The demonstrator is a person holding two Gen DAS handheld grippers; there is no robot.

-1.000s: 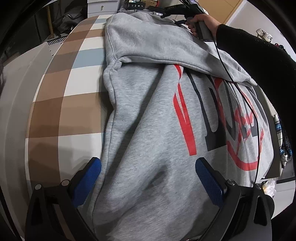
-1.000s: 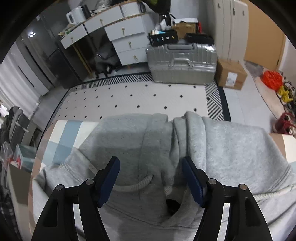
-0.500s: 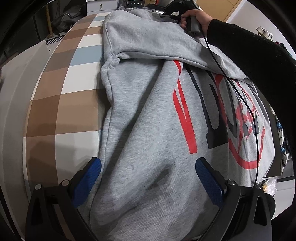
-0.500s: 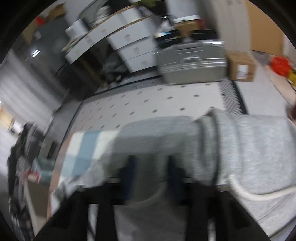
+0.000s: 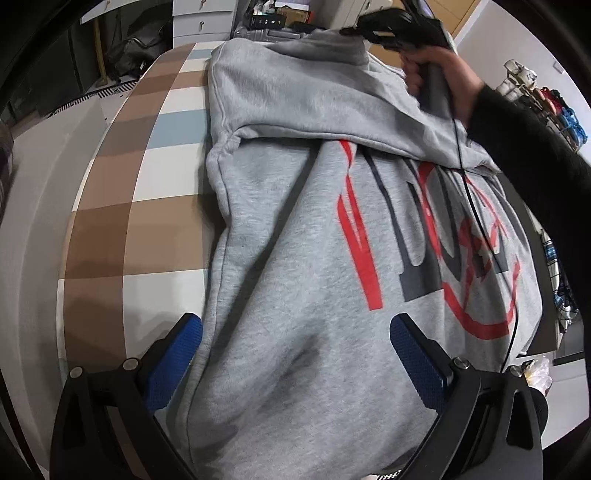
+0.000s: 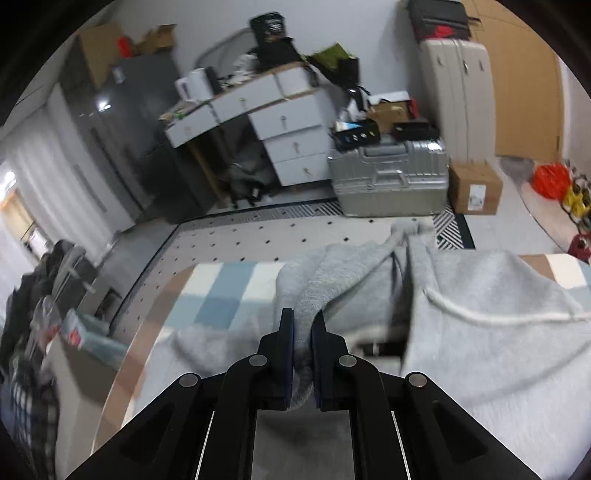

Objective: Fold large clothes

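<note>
A large grey hoodie [image 5: 303,229] with red and dark print lies on a checked table [image 5: 122,206]. My left gripper [image 5: 295,343] is open, its blue pads astride the hoodie's near end, just above the cloth. My right gripper [image 6: 303,328] is shut on a fold of the hoodie's hood [image 6: 351,269] and lifts it off the table. It shows in the left wrist view [image 5: 391,26] at the hoodie's far end, held by a hand. A white drawstring [image 6: 491,314] lies across the hood.
The table edge [image 6: 147,325] curves at the left; beyond it are a dotted rug [image 6: 258,236], a silver suitcase [image 6: 391,181], a cardboard box [image 6: 474,188] and a white desk with drawers [image 6: 280,122]. The right gripper's black cable [image 5: 472,206] hangs over the hoodie.
My right gripper has closed on the hood fabric and raised it. The hoodie's far end has lifted with it. My left gripper stays open in the same place.
</note>
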